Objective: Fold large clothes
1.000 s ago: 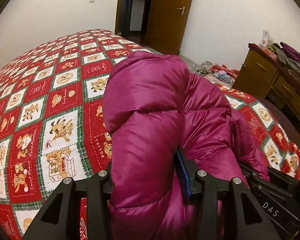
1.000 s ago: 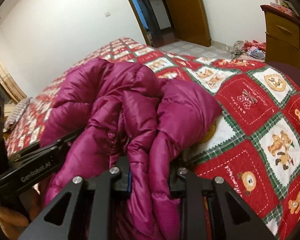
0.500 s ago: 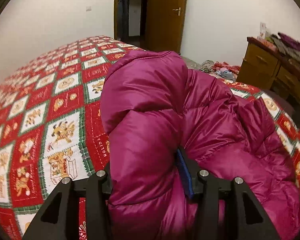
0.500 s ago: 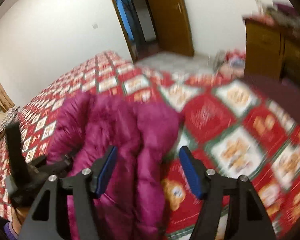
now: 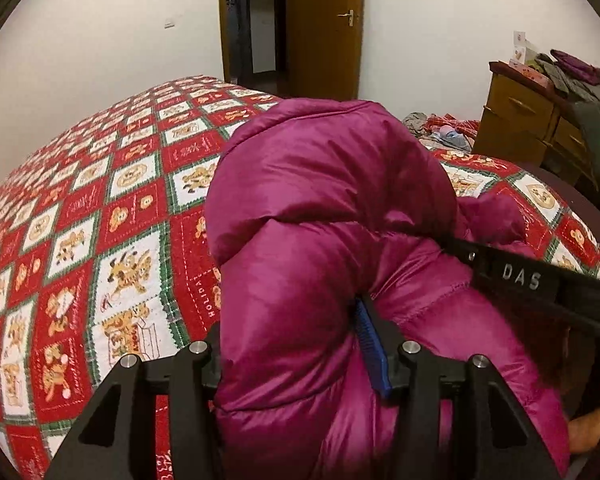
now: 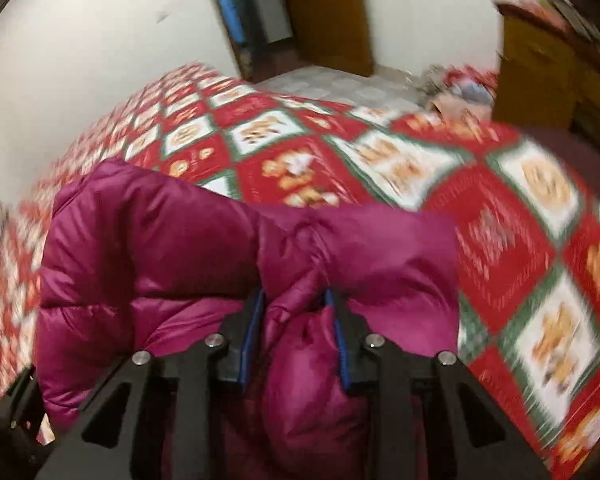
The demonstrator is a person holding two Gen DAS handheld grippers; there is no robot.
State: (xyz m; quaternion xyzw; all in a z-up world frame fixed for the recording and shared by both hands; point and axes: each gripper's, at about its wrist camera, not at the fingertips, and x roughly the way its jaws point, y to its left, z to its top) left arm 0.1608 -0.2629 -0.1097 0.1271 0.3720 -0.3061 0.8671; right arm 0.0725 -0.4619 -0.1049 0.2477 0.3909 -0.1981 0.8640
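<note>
Both tools pinch the jacket (image 5: 332, 240): left tool (image 5: 300, 344), right tool (image 6: 294, 332); bed (image 6: 380, 152) lies at 12 o'clock.

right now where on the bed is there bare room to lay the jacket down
Bare quilt lies left of the magenta jacket, running to the wall, and more beyond it toward the doorway. Crowded: the right edge by the dresser and floor clothes pile.

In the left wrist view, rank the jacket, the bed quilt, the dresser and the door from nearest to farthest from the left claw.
1. Magenta jacket, clamped in the left claw.
2. Bed quilt, beneath and left.
3. Wooden dresser, far right.
4. Door, back wall, centre.
</note>
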